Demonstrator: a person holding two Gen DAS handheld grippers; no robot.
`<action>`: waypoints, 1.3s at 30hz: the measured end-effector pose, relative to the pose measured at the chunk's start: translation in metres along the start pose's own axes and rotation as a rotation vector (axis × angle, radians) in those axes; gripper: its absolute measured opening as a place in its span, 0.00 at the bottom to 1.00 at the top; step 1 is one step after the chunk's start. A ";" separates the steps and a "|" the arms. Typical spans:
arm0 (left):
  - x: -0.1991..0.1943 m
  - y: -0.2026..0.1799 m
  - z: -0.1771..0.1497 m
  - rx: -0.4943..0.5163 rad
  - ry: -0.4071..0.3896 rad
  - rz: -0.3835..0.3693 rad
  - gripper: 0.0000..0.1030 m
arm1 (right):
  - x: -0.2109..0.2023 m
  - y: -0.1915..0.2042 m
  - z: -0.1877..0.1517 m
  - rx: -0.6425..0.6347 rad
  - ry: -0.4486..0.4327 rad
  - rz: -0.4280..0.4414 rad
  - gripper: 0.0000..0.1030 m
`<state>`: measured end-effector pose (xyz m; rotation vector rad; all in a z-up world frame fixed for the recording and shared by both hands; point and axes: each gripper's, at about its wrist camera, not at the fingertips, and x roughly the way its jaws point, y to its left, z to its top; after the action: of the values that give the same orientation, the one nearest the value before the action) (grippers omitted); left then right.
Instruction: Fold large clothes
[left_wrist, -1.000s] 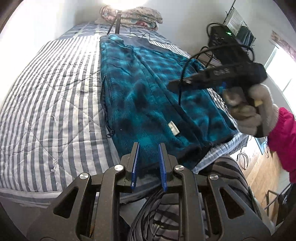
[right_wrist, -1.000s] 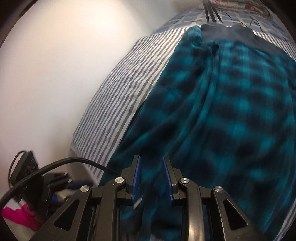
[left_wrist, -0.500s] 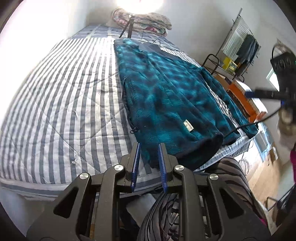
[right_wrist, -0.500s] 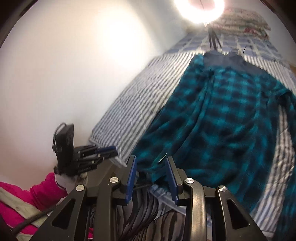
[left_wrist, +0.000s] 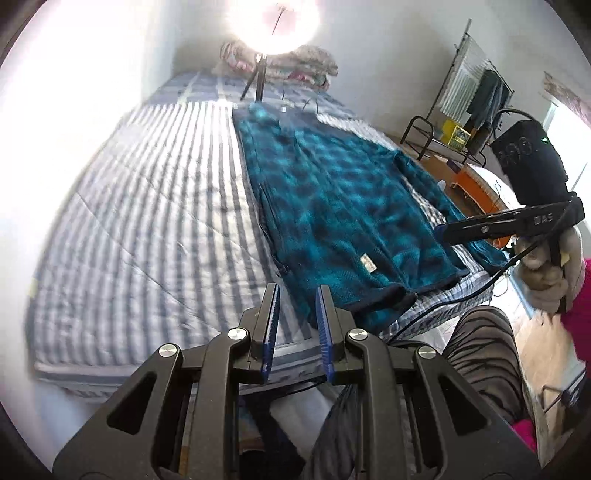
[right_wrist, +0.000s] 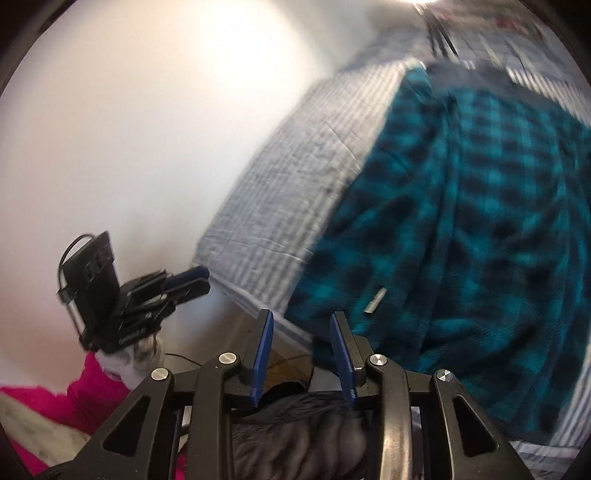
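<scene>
Teal fleece jacket (left_wrist: 332, 206) lies below both tilted, empty claws.

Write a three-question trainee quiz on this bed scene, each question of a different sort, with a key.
1. True or false: the left claw grips the jacket.
2. Multiple choice: the jacket lies on A) a bare wooden floor, B) a striped bed, C) a chair.
3. Fill in: the small white tag sits near the jacket's ____ hem, the end closest to the claws.

Key
1. False. Nothing sits between its pads; the jacket lies flat beyond it.
2. B. The right claw is also empty, above the bed's near edge.
3. Bottom.
</scene>
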<state>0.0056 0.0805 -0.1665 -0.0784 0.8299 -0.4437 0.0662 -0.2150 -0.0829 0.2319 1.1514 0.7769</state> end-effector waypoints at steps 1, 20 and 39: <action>-0.008 0.000 0.003 0.019 -0.009 0.015 0.19 | -0.008 0.005 -0.001 -0.013 -0.013 -0.012 0.39; 0.071 -0.025 0.011 0.057 0.072 -0.030 0.29 | 0.072 -0.048 -0.024 0.147 0.097 -0.131 0.00; 0.091 -0.050 0.044 0.104 0.076 -0.029 0.29 | -0.049 -0.066 -0.051 0.165 -0.214 -0.244 0.37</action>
<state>0.0736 -0.0069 -0.1885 0.0225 0.8796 -0.5190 0.0404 -0.3055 -0.1042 0.2986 1.0179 0.4308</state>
